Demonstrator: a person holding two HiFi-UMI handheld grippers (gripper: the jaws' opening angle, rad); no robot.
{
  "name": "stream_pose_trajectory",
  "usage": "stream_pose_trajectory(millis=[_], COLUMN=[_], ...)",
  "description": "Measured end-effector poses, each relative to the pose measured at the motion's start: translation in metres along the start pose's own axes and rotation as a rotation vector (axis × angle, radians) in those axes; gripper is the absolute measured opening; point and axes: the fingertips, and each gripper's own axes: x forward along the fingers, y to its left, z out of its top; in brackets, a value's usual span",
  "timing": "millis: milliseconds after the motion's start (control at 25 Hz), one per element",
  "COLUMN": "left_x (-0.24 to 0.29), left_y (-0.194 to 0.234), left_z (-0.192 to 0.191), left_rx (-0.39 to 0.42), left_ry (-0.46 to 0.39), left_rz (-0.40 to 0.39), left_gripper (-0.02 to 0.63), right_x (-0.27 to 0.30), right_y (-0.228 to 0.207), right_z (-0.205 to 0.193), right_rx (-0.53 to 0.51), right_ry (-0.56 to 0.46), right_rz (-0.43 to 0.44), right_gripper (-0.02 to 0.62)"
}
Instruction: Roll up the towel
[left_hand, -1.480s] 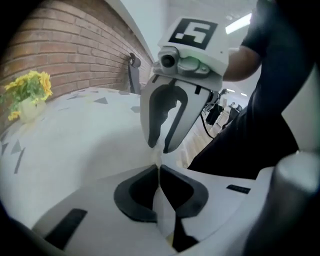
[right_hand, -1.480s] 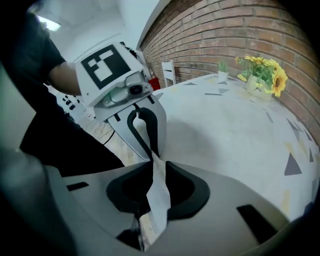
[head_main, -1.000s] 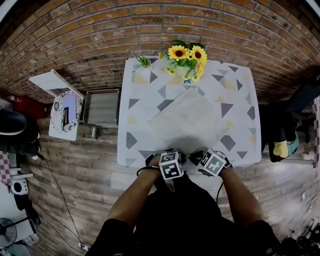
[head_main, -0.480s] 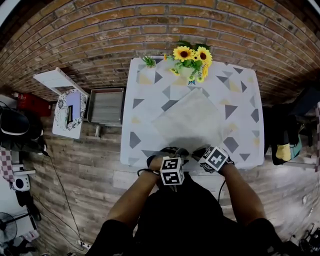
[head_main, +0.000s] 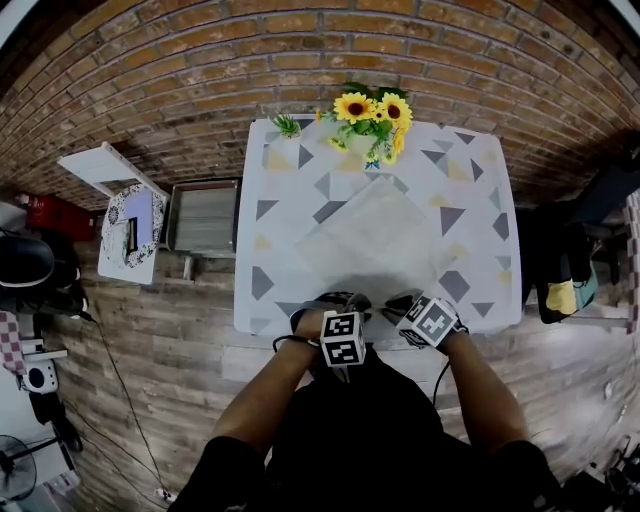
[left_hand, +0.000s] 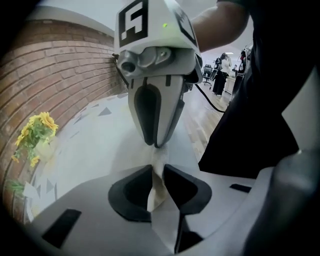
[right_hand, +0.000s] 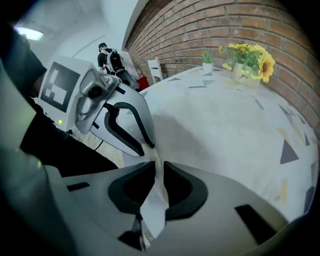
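1. Right now the towel (head_main: 372, 240) is lying flat and cornerwise on the bench (head_main: 478, 190), with its near corner reaching the edge where both tools are working.
2. The left gripper (left_hand: 159, 186) is pinching that near corner. Its fingers have just been closing, and cloth is bunching in the narrow gap between them.
3. The right gripper (right_hand: 160, 186) is holding the same corner just beside it. Cloth is sitting between its fingers too, though they have just been opening.
4. That loosening right hold is looking like the main risk. If it is giving way while the left is pulling, the corner could be slipping out and the roll starting crooked or slack.
5. Rolling away from the person could also be pushing the towel toward the sunflowers (head_main: 372, 108) standing at the far edge.
6. The left forearm (head_main: 270, 385) is reaching in from below, aiming its tool steeply down at the bench edge. The right forearm (head_main: 470, 385) is mirroring it, and the two tips are meeting close together.
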Motion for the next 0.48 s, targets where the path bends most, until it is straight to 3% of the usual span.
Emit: stream_pose_trajectory(millis=[120, 240, 360, 480], left_x=[0.003, 0.001, 0.001, 0.000], left_y=[0.002, 0.004, 0.006, 0.010], left_z=[-0.003, -0.003, -0.004, -0.004], left_rx=[-0.056, -0.136, -0.204, -0.229], left_ry=[-0.017, -0.042, -0.053, -0.053], left_rz=[-0.030, -0.079, -0.115, -0.107], left_gripper=[0.074, 0.068, 0.061, 0.068], right_x=[-0.015, -0.014, -0.001, 0.010], right_y=[0.003, 0.018, 0.025, 0.019], right_z=[0.003, 0.009, 0.003, -0.004], right_rx=[-0.085, -0.177, -0.244, -0.305], right_ry=[-0.022, -0.062, -0.020, 0.038], right_rz=[-0.086, -0.092, -0.094, -0.120], right_gripper=[0.077, 0.086, 0.126, 0.126])
